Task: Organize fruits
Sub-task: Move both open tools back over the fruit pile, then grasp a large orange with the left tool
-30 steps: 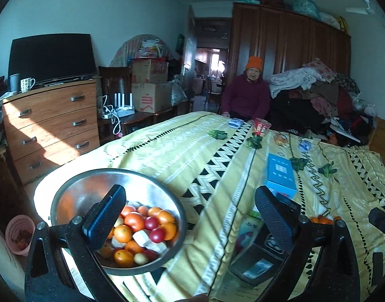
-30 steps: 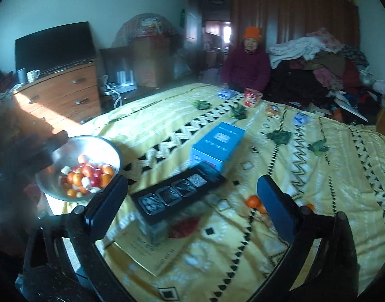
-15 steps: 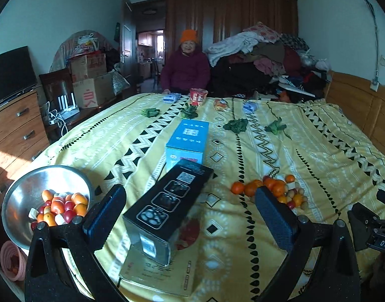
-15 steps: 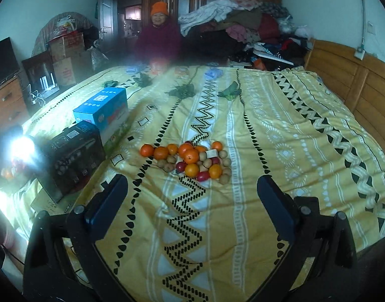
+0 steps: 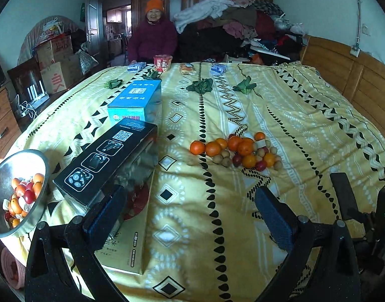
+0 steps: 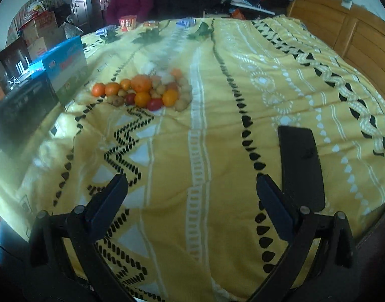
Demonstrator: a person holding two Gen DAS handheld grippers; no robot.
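Observation:
A heap of fruit (image 5: 239,151) lies on the yellow patterned bedspread (image 5: 217,214): oranges, small red fruits and small brown ones. The right wrist view shows the same heap of fruit (image 6: 144,93) at upper left. A steel bowl (image 5: 1,166) holding several oranges and red fruits stands at the bed's left edge. My left gripper (image 5: 189,216) hangs open over the near bedspread, well short of the heap. My right gripper (image 6: 192,198) is open too, empty, low over the cloth, its tip also visible in the left wrist view at far right.
A long black box (image 5: 107,161) and a blue box (image 5: 137,100) lie left of the fruit. A black phone (image 6: 301,166) rests on the cloth by my right finger. Leafy greens (image 5: 200,85) and snack packs sit at the far end, where a person (image 5: 153,37) sits. A wooden headboard (image 5: 355,80) bounds the right.
Both views have swung right from the bowl towards the fruit heap. The right gripper has come lower and closer to the bedspread. Both grippers stay open and empty.

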